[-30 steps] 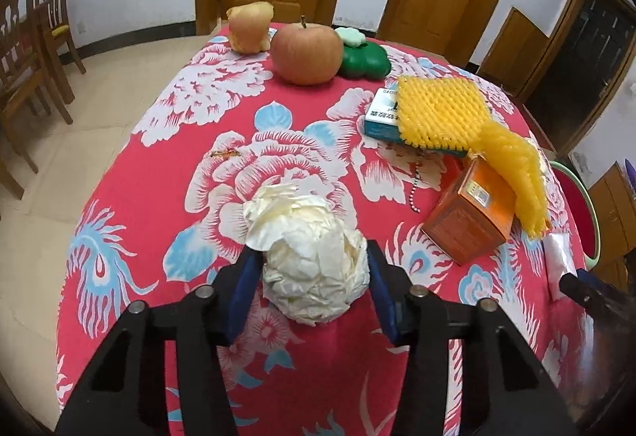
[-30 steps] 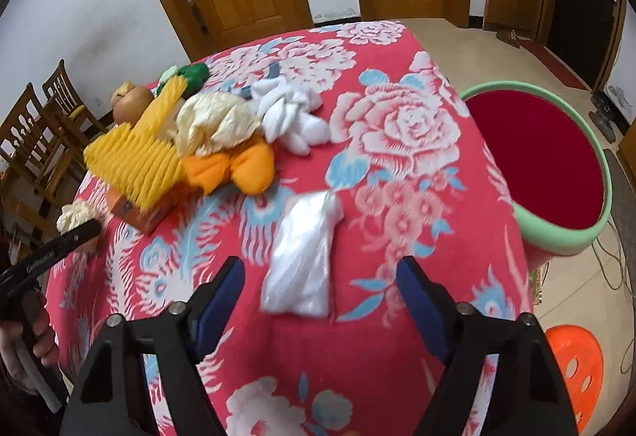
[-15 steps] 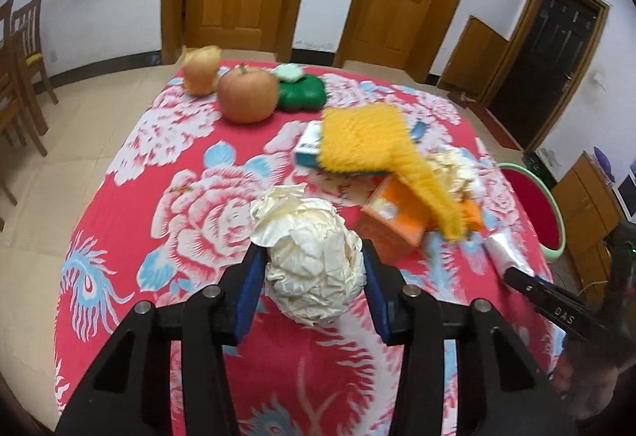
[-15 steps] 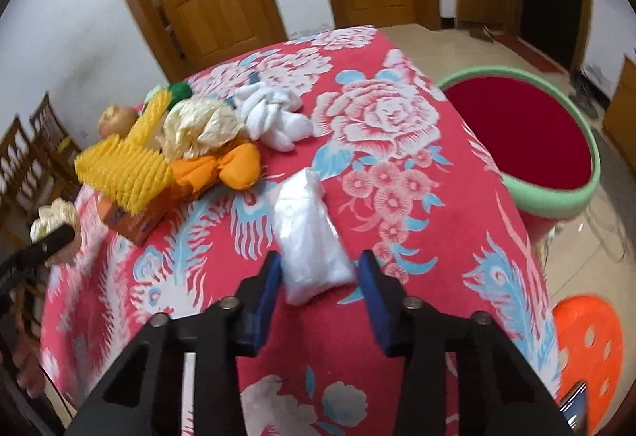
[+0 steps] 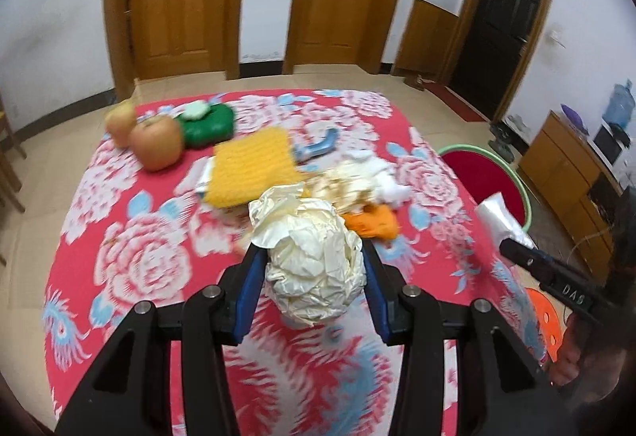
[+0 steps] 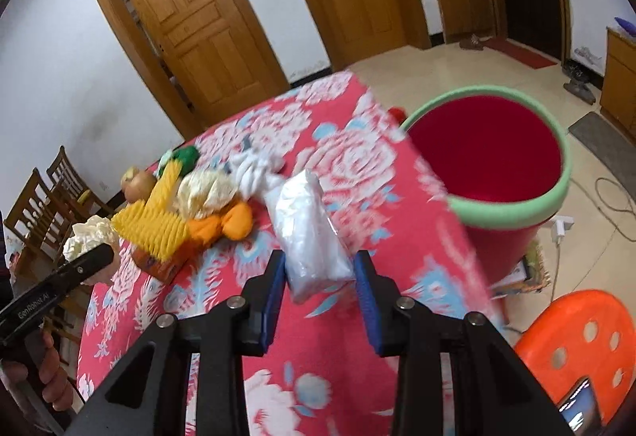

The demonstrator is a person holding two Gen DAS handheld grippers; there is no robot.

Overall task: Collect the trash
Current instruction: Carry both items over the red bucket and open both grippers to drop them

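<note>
My left gripper (image 5: 310, 269) is shut on a crumpled cream paper ball (image 5: 310, 261) and holds it above the red flowered tablecloth (image 5: 139, 257). My right gripper (image 6: 320, 273) is shut on a clear plastic bag (image 6: 308, 233), lifted above the table near its right edge. The red bin with a green rim (image 6: 512, 201) stands on the floor just beyond that edge; it also shows in the left wrist view (image 5: 483, 173). The right gripper with the bag (image 5: 499, 217) shows at the right of the left wrist view.
On the table lie a yellow foam net (image 5: 254, 165), an orange box (image 6: 159, 261), orange peel (image 5: 371, 223), crumpled cream paper (image 6: 206, 193), white tissue (image 6: 250, 173), an apple (image 5: 157, 147), a green object (image 5: 206, 123). An orange stool (image 6: 580, 340) stands beside the bin.
Both grippers have lifted their loads off the table and swung right toward the bin. The right gripper closed on the plastic bag during the last second.
</note>
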